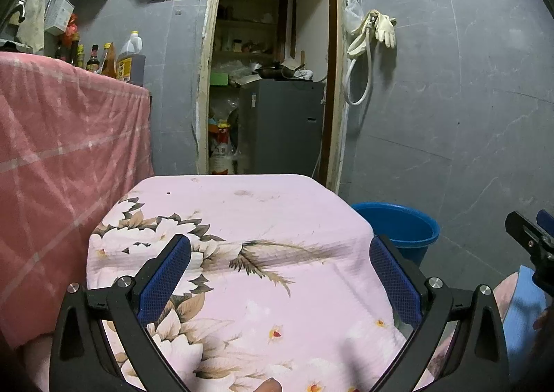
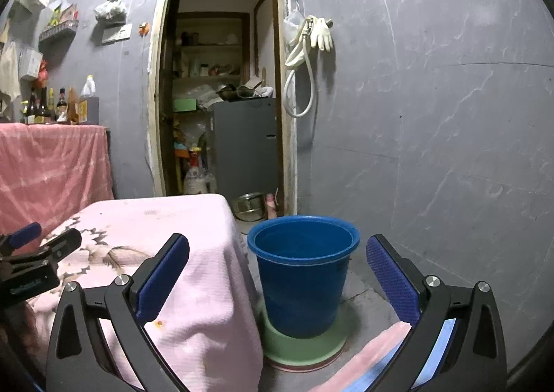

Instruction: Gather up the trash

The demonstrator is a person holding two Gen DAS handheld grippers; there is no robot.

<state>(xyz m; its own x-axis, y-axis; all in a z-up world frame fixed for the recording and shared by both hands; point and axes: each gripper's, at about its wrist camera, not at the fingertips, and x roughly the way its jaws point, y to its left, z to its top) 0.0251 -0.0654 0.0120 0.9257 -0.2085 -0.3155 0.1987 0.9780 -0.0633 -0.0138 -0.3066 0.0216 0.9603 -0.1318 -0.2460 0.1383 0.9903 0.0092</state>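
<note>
The left gripper [image 1: 280, 250] hung over the floral-clothed table [image 1: 242, 219], jaws spread wide and gripping nothing. No trash showed on the cloth. Just past the table's right edge, the blue bucket [image 2: 303, 274] stood on a green base [image 2: 304, 345], its inside looking bare. The right gripper [image 2: 277, 255] faced it, fingers released, floor open beyond.

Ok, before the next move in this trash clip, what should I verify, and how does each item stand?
1. Left gripper open, nothing held: ok.
2. Right gripper open, nothing held: ok.
3. Blue bucket upright on the floor beside the table, mouth unobstructed: ok.
4. Trash visible on the floral cloth: not ok, only faint stains show.
5. Bucket contents: cannot tell, interior dark.
6. Bucket seated on the green basin: ok.
</note>
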